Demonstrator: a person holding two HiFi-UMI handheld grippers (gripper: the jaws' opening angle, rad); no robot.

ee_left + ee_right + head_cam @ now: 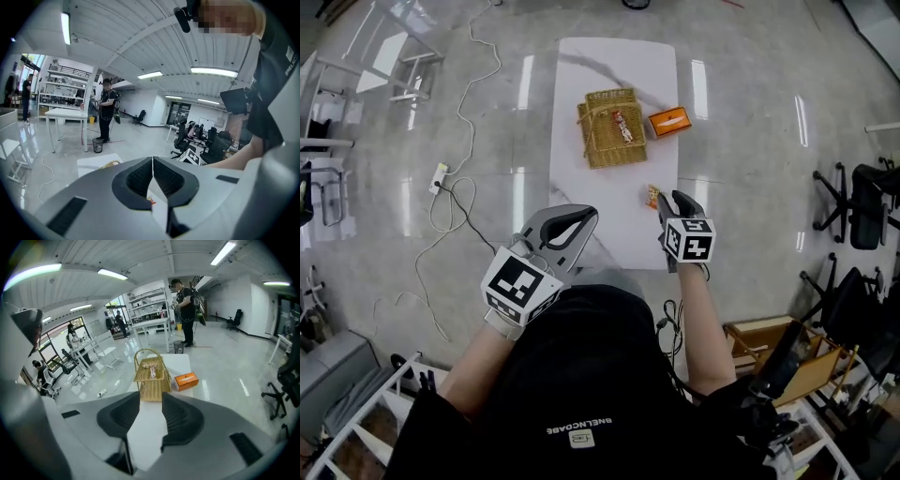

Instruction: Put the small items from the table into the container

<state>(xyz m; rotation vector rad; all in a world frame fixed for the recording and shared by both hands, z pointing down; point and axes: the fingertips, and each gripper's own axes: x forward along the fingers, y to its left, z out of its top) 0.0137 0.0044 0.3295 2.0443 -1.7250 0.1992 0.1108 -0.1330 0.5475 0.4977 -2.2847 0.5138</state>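
Jaws of the right gripper point(150, 398) stand parted and empty just beside a small wrapped item point(653, 195) right of centre on the surface point(609, 66); step judged pick-up, next move calls for closing on it, then carrying it to the basket point(600, 152) at upper centre; left gripper point(152, 162) jaws clenched, empty.

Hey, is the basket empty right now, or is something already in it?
Not empty. One small item lies in the basket; the head view and right gripper view both show it.
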